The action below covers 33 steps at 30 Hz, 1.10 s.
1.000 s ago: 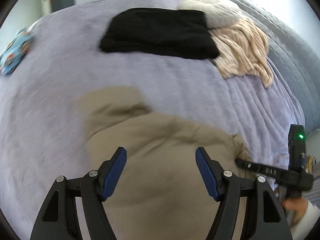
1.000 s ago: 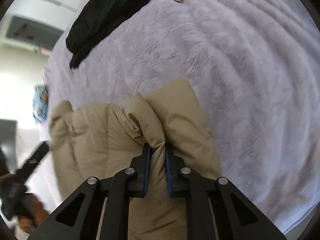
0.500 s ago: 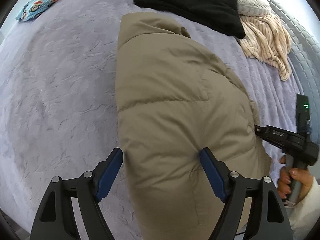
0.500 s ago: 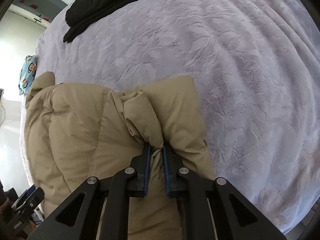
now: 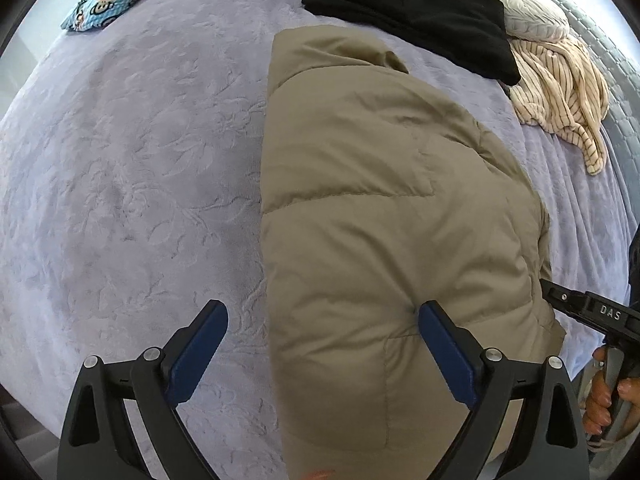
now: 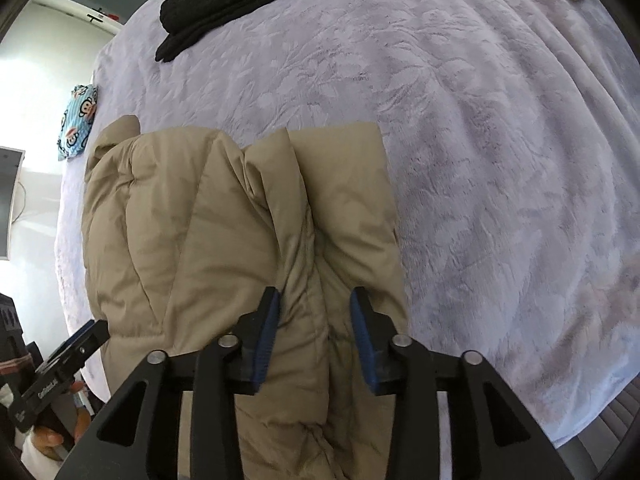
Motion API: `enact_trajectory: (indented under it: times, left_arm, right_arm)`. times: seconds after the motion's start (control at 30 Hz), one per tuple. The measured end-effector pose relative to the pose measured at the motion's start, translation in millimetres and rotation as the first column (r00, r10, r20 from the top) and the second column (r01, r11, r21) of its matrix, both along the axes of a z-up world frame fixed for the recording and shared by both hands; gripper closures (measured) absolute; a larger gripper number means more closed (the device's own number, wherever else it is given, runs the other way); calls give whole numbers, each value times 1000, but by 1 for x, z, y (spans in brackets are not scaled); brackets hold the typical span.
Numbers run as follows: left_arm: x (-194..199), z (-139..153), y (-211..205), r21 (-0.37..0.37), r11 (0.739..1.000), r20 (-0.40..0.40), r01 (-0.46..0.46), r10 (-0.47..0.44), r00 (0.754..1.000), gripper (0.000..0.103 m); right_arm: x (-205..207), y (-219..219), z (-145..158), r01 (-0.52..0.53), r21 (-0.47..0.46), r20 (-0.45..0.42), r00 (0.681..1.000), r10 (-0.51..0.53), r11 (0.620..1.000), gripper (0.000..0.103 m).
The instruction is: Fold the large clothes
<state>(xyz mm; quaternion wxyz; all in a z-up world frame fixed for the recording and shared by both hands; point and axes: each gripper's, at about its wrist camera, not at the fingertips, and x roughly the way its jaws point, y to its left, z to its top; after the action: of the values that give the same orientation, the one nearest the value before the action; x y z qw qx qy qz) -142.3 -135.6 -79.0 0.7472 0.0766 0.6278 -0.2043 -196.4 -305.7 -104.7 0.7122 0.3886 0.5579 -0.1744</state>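
Left wrist: left claw (image 5: 322, 322) opening wide, straddling jacket (image 5: 380, 208) edge; right claw (image 6: 315, 314) opening, jacket fold between.

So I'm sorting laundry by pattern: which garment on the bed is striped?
The cream top bunched at the far right, beside the black garment. The tan jacket and black one are plain.

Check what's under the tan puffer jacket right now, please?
The tan puffer jacket lies folded on the lavender bedspread, which shows all around it. Whatever lies between its folded layers, or directly beneath it, is covered from both views.
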Motion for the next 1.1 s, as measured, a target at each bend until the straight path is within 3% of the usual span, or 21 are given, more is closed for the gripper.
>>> enact_trajectory:
  times: [0.2,0.4,0.43,0.63,0.7,0.83,0.97,1.1]
  left_arm:
    - [6,0,6,2,1000,-13,0,0,1000,0]
    - [7,-2,10,-6,1000,-27,8,-8,1000,0]
    - [8,-3,10,-8,1000,-30,10,-10,1000,0]
    - [10,-7,12,-23,1000,-46,3,-4,999,0]
    - [10,-9,13,-29,1000,-55,0,-2,999,0]
    - [14,-11,15,-50,999,-76,6,-10,997,0]
    - [24,-14,21,-156,988,-160,4,-29,987,0]
    - [46,-21,35,-322,946,-263,-28,-60,963,0]
  right_arm:
    - [-4,5,7,-24,-22,2,1000,24,999,32]
    - [-4,-2,11,-53,-5,17,998,53,999,20]
    - [-5,-4,9,-56,13,26,998,55,998,12]
    - [-7,-15,-5,-44,64,38,998,42,997,9]
    - [-8,-19,-7,-45,62,44,998,42,997,0]
    - [-9,-24,-14,-55,96,55,997,50,994,0]
    - [-3,-25,-23,-98,184,87,993,83,978,0]
    - [8,-28,-38,-144,219,83,988,128,965,0]
